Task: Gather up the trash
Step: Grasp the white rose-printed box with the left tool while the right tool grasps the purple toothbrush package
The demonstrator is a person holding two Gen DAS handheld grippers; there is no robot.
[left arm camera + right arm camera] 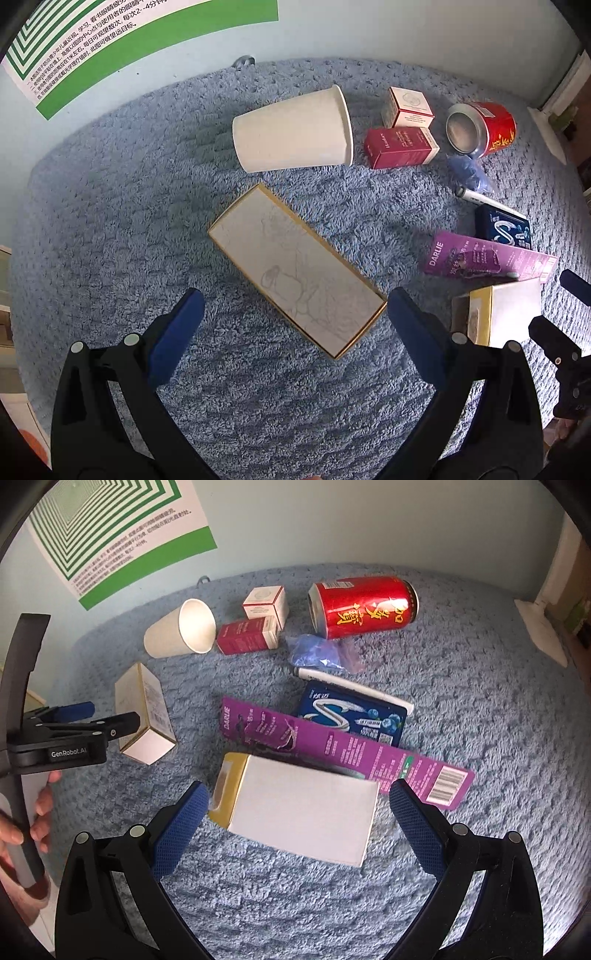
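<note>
Trash lies scattered on a blue fuzzy cloth [110, 221]. My left gripper [295, 317] is open, its jaws wide on either side of the near end of a long white box with gold edges [295, 269], also in the right wrist view [144, 712]. My right gripper [295, 812] is open over a white and gold box [299, 808], which also shows in the left wrist view [502, 310]. Beyond lie a purple Darlie box [332, 749], a blue packet [354, 716], a white pen [351, 686], a red can [364, 605], a paper cup [295, 129] and a red box [400, 147].
A small white and pink box [406, 107] and a crumpled blue wrapper [467, 173] lie near the can. A green and white poster [110, 531] hangs on the pale wall behind. A white ledge [543, 631] is at the right edge.
</note>
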